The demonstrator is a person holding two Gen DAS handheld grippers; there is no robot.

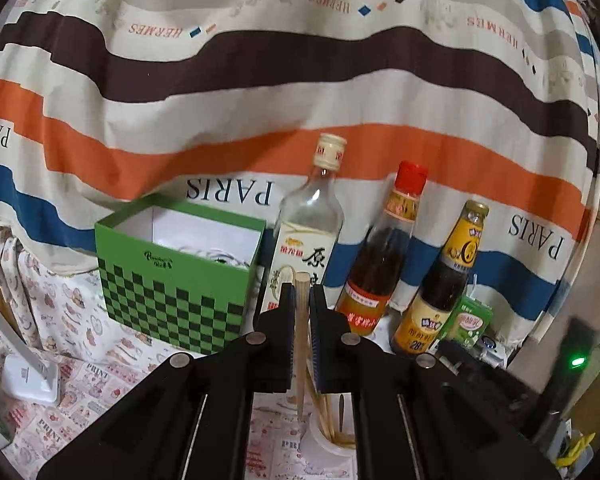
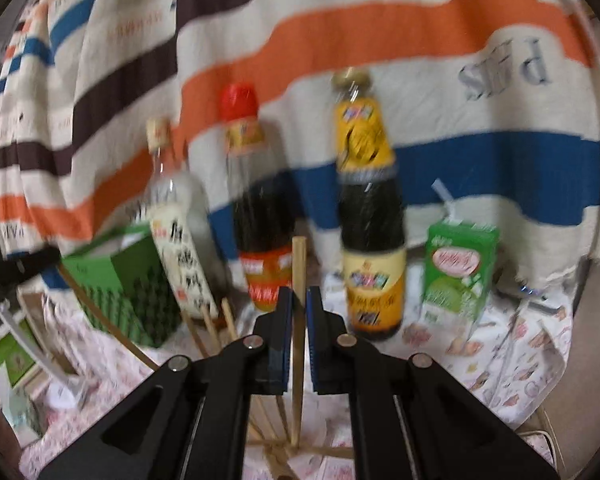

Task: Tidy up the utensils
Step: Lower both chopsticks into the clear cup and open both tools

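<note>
My left gripper [image 1: 300, 300] is shut on a wooden chopstick [image 1: 301, 344] that stands nearly upright between its pads, its square top above the fingertips. Below it, a pale round cup [image 1: 320, 438] holds several thin wooden sticks. My right gripper [image 2: 299, 300] is shut on another wooden chopstick [image 2: 298, 276], also upright, its lower end down among several loose chopsticks [image 2: 284, 446] lying crossed on the patterned tablecloth [image 2: 500, 364]. More chopsticks [image 2: 216, 324] lean by the clear bottle in the right wrist view.
A green checked open box [image 1: 172, 276] stands at the left. Behind stand a clear bottle [image 1: 308, 224], a red-capped bottle [image 1: 384, 248], a dark sauce bottle [image 1: 444, 276] and a green drink carton [image 1: 466, 322]. A striped cloth [image 1: 260, 80] hangs as backdrop. A white stand [image 1: 28, 376] sits at the left.
</note>
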